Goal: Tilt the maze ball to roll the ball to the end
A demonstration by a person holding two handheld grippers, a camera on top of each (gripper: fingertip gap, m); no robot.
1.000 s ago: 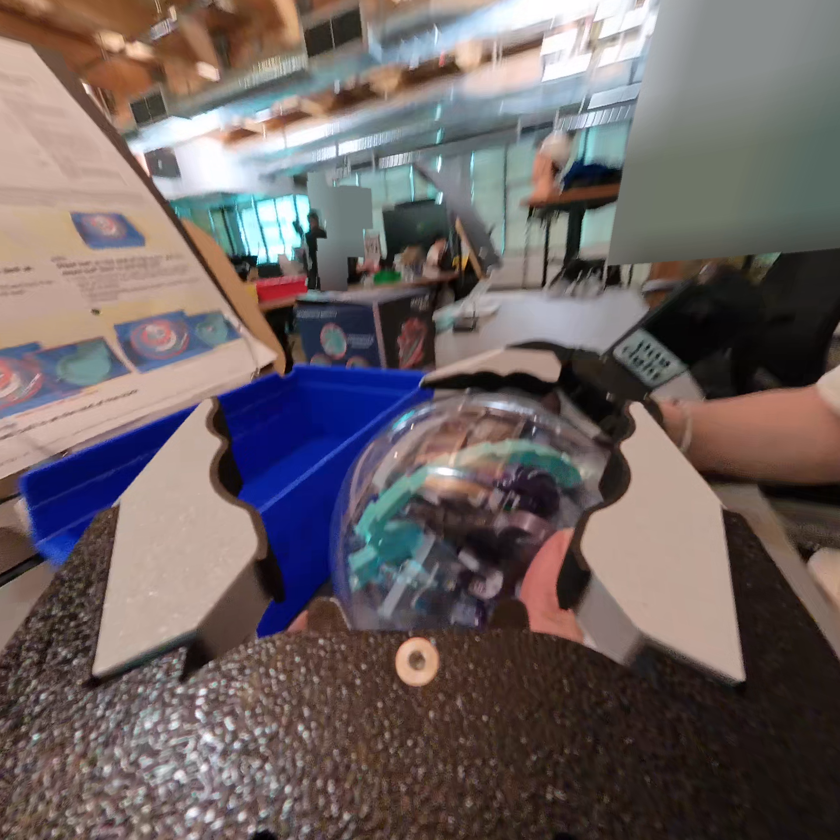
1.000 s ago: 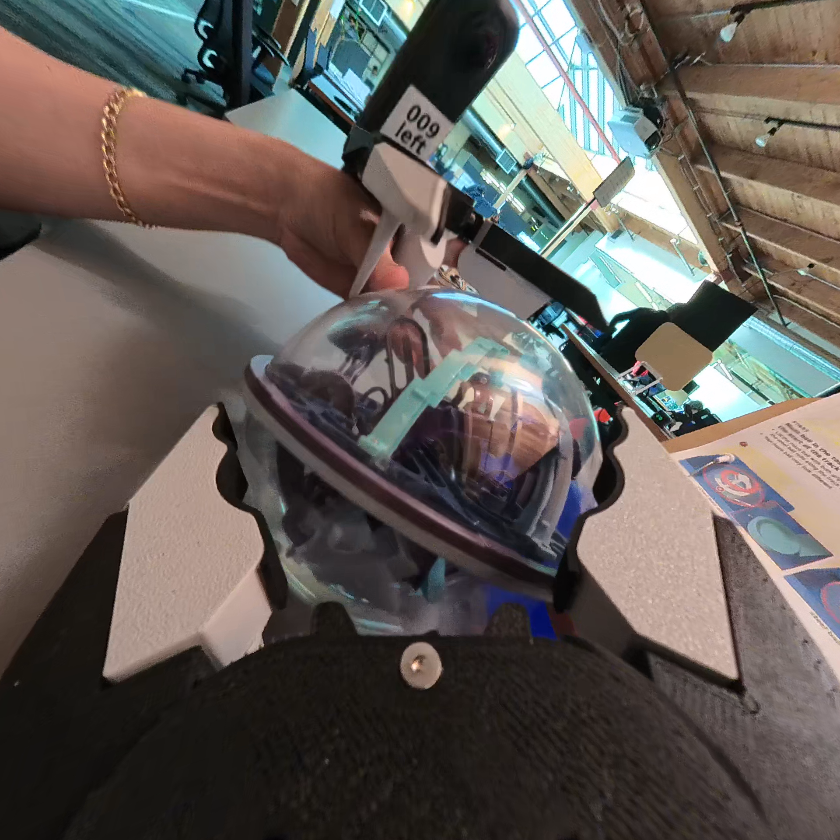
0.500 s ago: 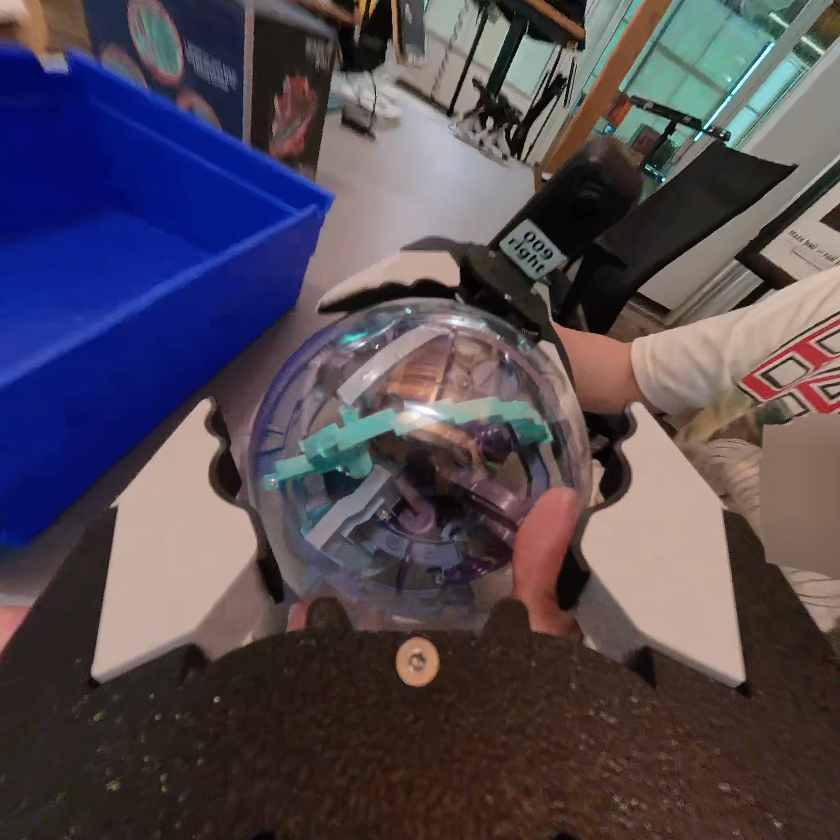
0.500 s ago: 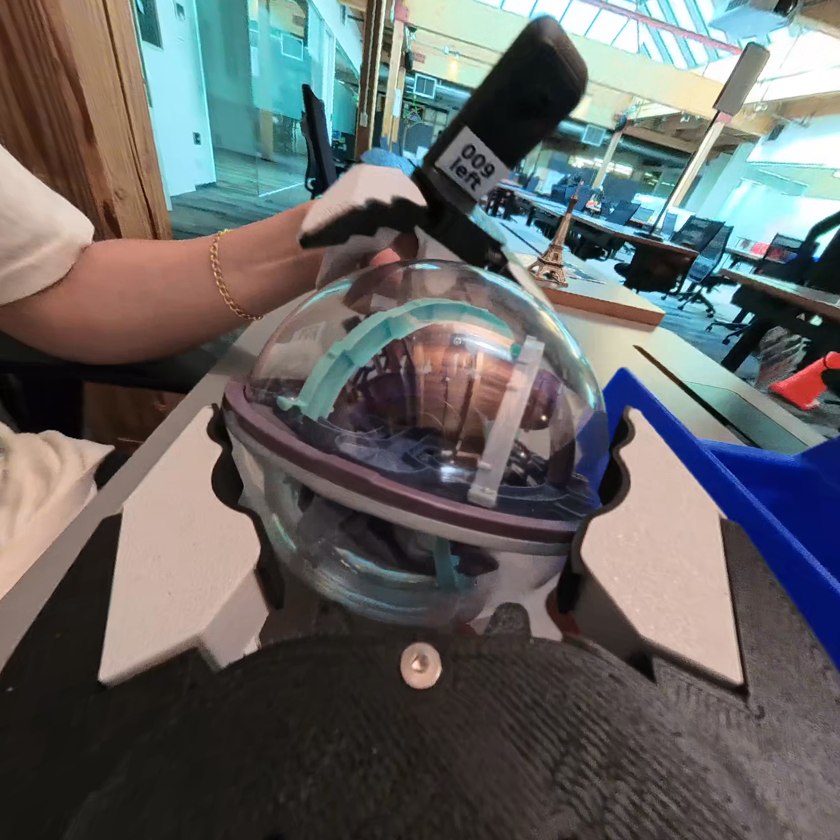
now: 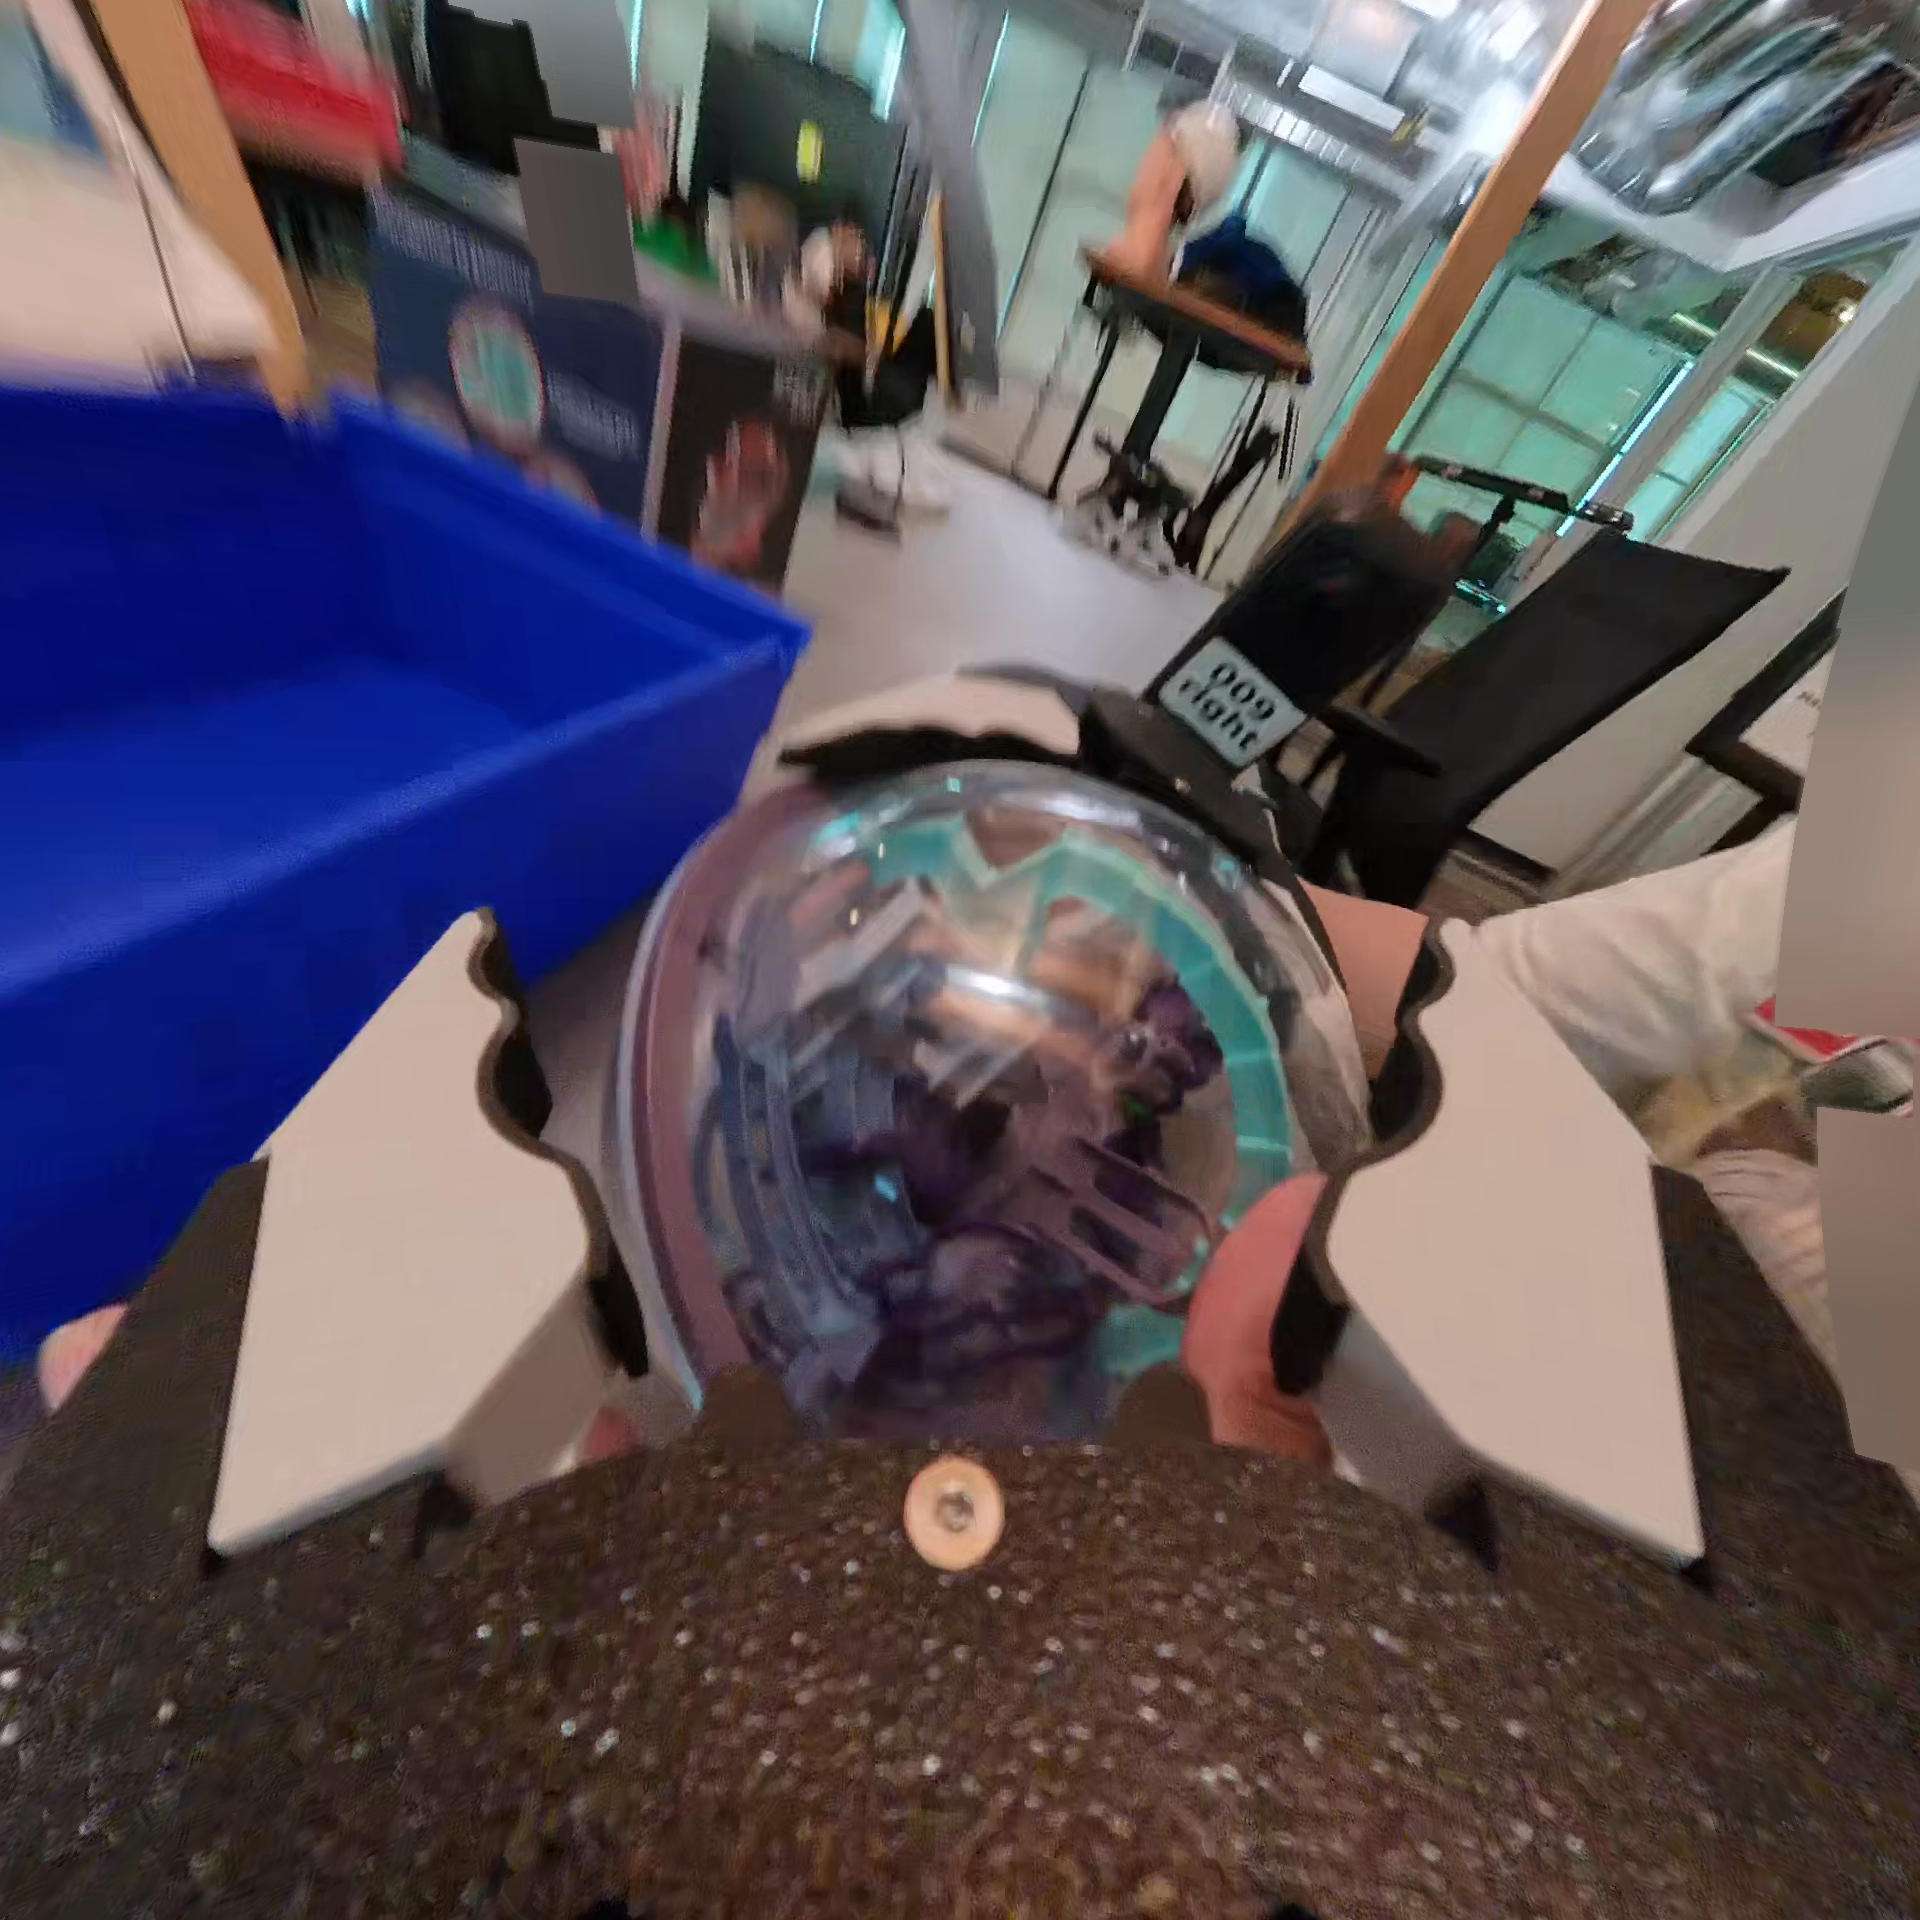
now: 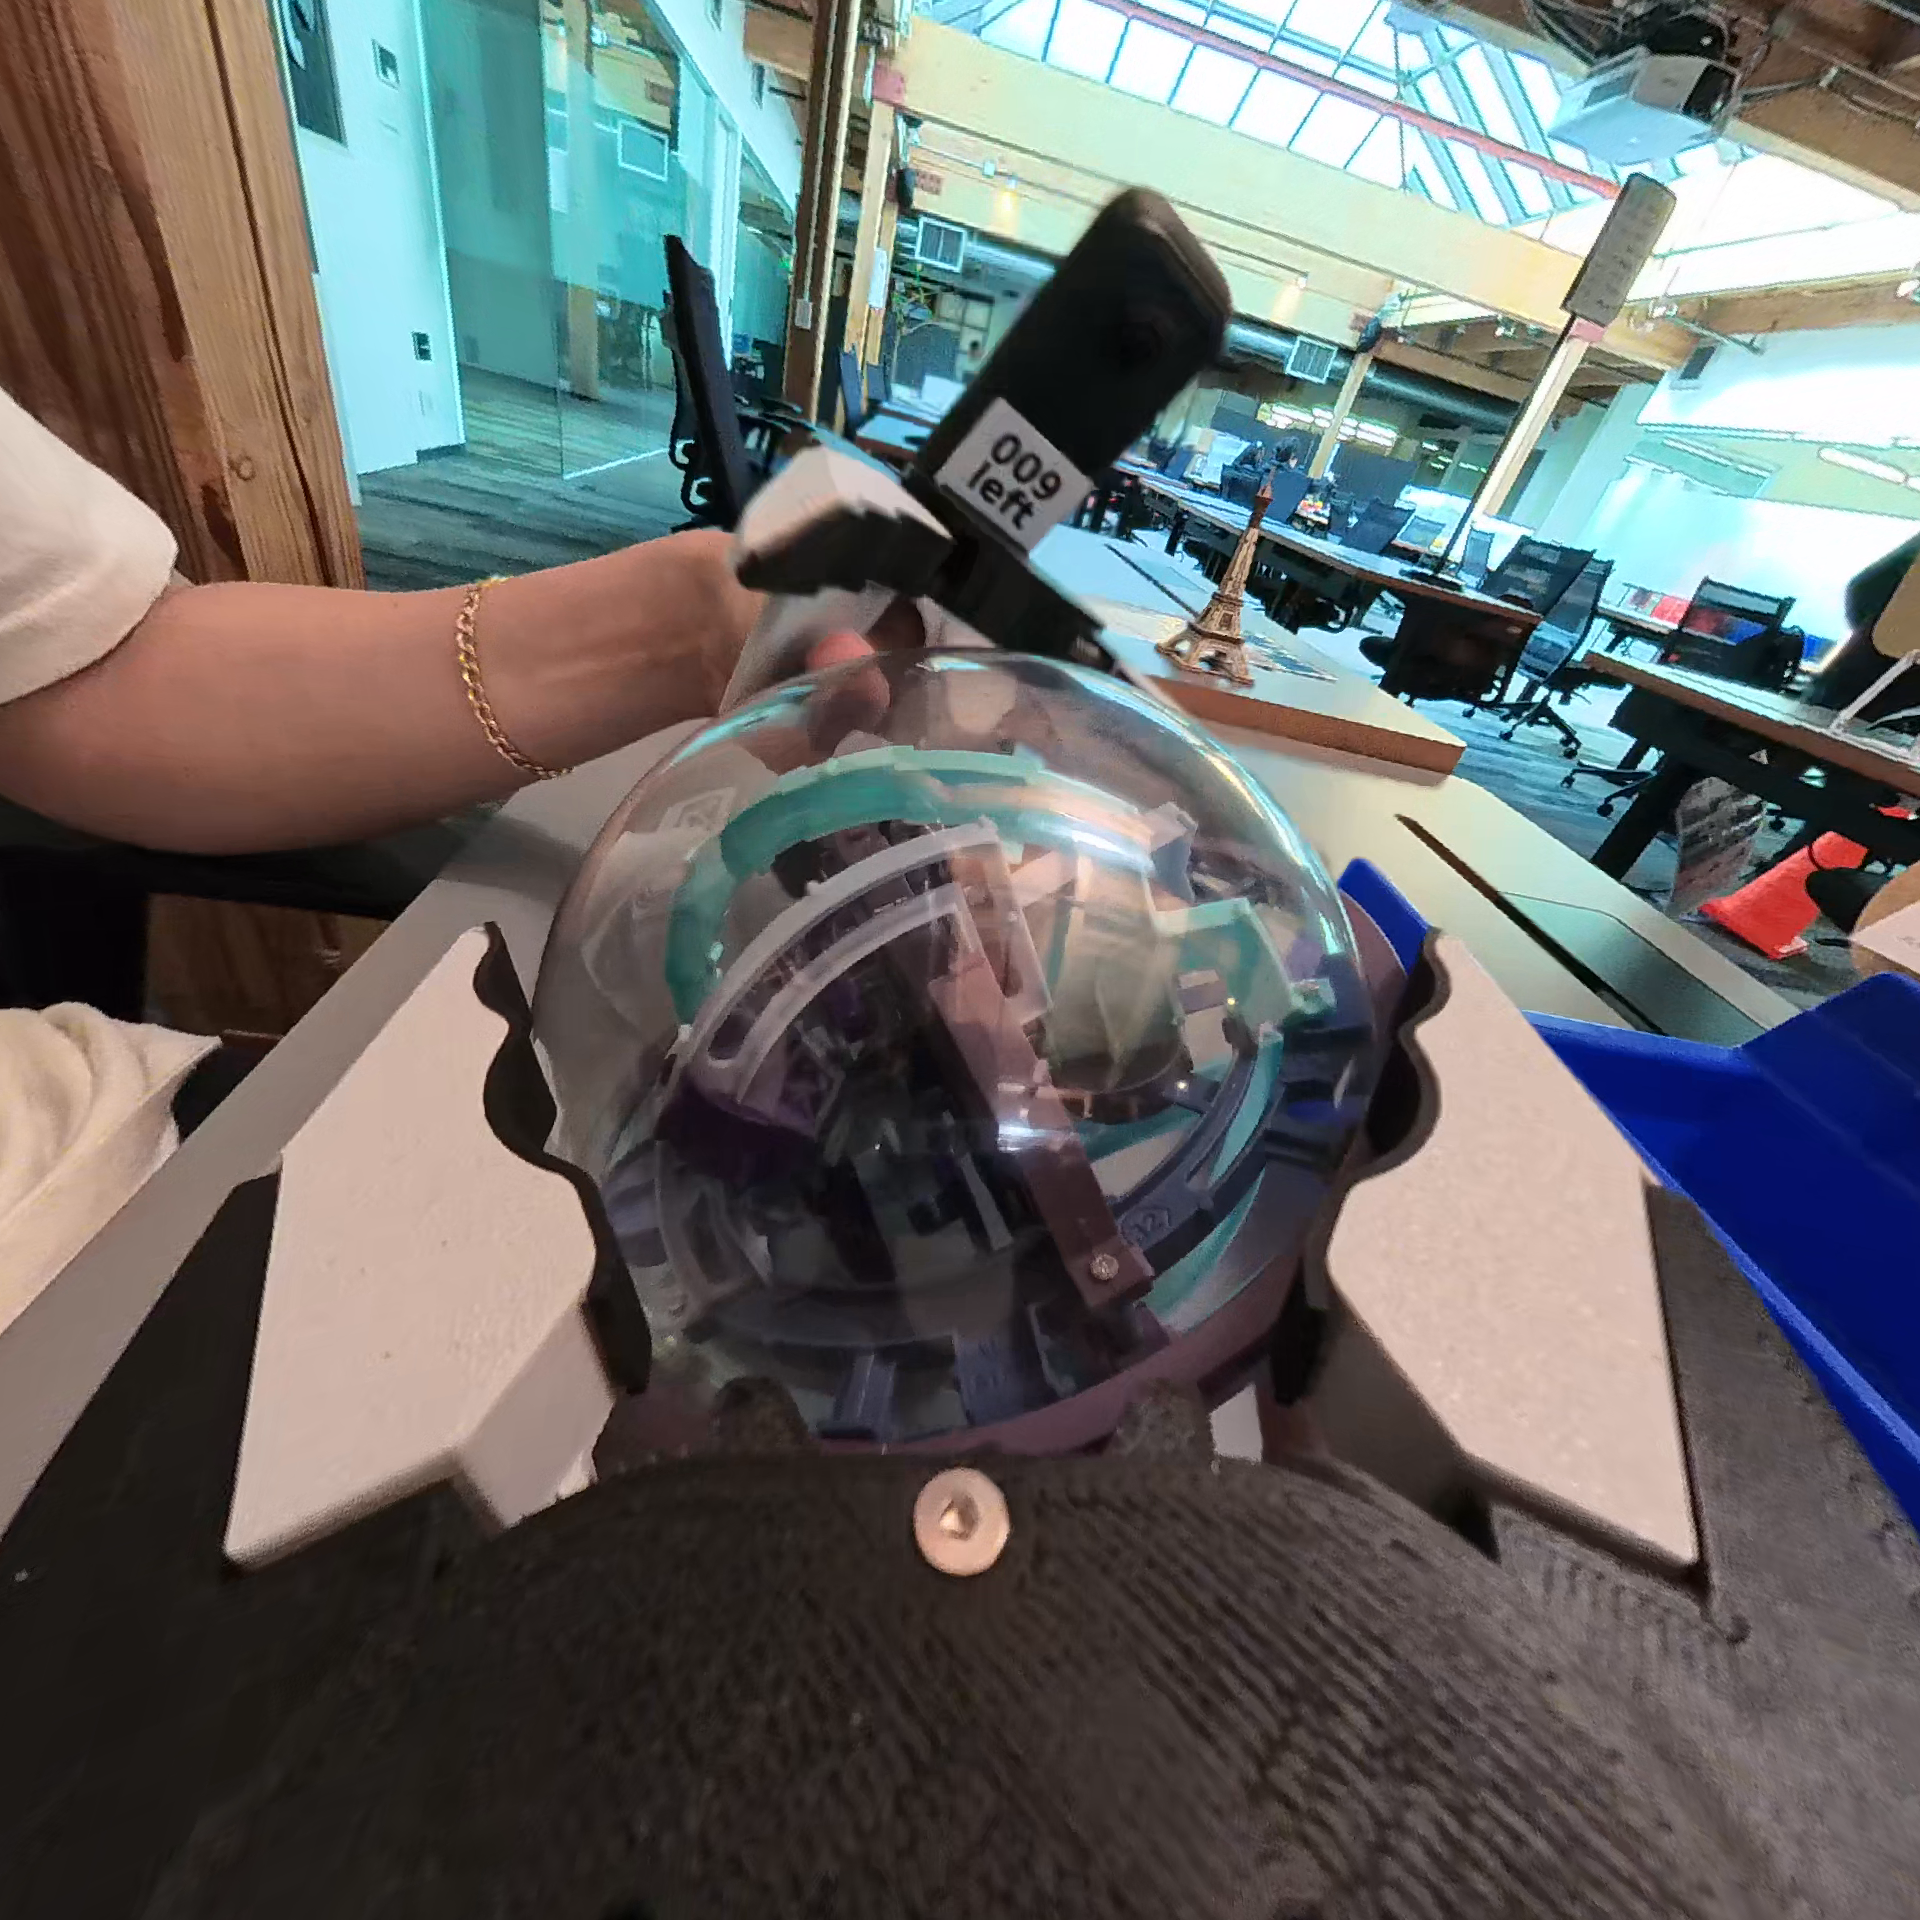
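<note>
- Left wrist view: mounted behind own fingers, looking forward and slightly down; very close on the maze ball; right gripper facing back from beyond.
- Right wrist view: same mounting, opposite direction; equally close; left gripper beyond.
- Shared: maze ball, blue bin, grey tabletop.

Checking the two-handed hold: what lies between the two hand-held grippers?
The clear maze ball alone: in the right wrist view it fills the right hand-held gripper, with the left hand-held gripper just past its far side.
</note>
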